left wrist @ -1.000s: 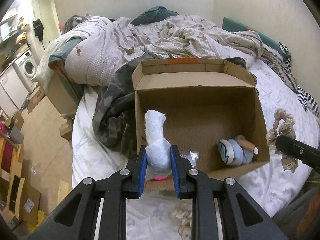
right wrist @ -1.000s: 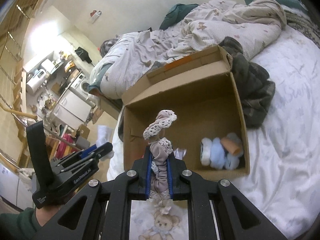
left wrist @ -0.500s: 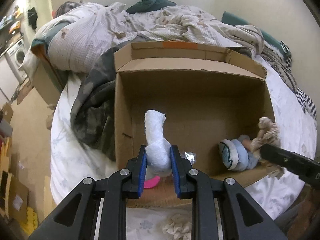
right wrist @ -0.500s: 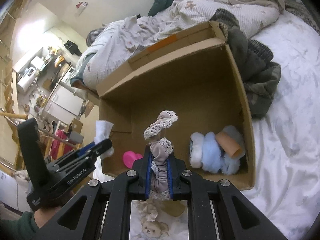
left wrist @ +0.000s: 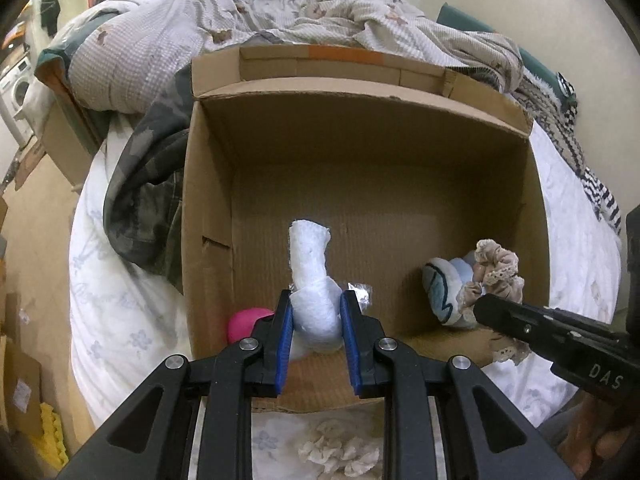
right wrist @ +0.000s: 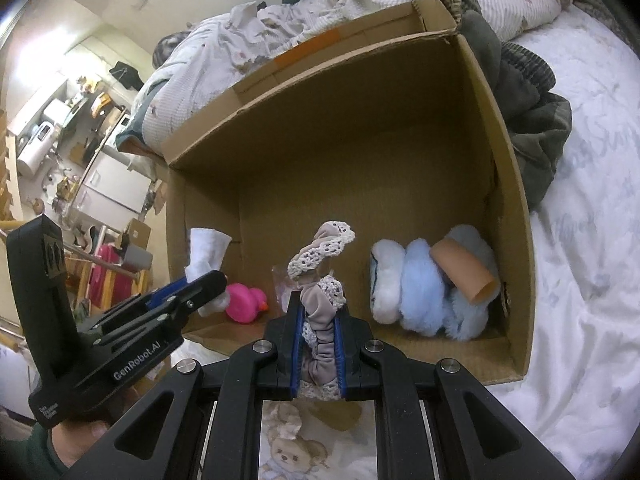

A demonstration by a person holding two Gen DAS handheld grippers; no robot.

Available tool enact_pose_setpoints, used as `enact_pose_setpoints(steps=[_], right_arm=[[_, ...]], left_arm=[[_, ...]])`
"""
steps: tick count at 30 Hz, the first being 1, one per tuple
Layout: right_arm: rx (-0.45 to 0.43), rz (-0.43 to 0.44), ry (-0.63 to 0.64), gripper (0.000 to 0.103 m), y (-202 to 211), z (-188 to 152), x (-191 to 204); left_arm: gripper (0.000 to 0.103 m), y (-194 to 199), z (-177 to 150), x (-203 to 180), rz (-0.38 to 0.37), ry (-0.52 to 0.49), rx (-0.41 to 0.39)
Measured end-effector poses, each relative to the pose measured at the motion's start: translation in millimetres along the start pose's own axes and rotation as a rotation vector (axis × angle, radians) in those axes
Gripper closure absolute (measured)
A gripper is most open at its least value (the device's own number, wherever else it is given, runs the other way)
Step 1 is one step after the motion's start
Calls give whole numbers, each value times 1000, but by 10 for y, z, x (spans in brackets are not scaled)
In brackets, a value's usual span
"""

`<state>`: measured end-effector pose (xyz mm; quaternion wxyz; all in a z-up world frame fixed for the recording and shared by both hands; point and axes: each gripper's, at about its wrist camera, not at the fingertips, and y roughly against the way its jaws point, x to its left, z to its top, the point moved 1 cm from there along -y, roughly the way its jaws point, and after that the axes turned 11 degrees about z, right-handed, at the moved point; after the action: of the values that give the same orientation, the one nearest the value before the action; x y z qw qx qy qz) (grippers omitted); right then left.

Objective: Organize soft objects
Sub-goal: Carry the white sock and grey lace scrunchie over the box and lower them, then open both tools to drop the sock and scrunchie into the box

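Already lying in open brown cardboard box (right wrist: 516,216): fluffy blue-and-white plush toy (right wrist: 424,284) at 4 o'clock, pink rubber duck (right wrist: 244,304) at 8 o'clock. Held over near edge, not yet released: left gripper (left wrist: 316,316) clamped on rolled white fleecy cloth (left wrist: 310,272), right gripper (right wrist: 319,344) clamped on beige lace-trimmed scrunchie (right wrist: 320,280). Outstanding, on judgement: both releases, plus crumpled white lace piece (left wrist: 340,450) on bedsheet at 6 o'clock.
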<state>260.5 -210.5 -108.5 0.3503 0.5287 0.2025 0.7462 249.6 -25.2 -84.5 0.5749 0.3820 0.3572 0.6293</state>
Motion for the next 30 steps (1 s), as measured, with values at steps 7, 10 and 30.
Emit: enact_pose_setpoints(steps=[7, 10, 30], right_arm=[[12, -13, -4, 88, -62, 40, 6], [14, -19, -13, 88, -67, 23, -5], [1, -38, -13, 30, -135, 43, 34]], left_arm=[[82, -50, -13, 15, 5, 5, 22], [81, -82, -27, 19, 8, 13, 38], [45, 4, -9, -12, 22, -3, 17]])
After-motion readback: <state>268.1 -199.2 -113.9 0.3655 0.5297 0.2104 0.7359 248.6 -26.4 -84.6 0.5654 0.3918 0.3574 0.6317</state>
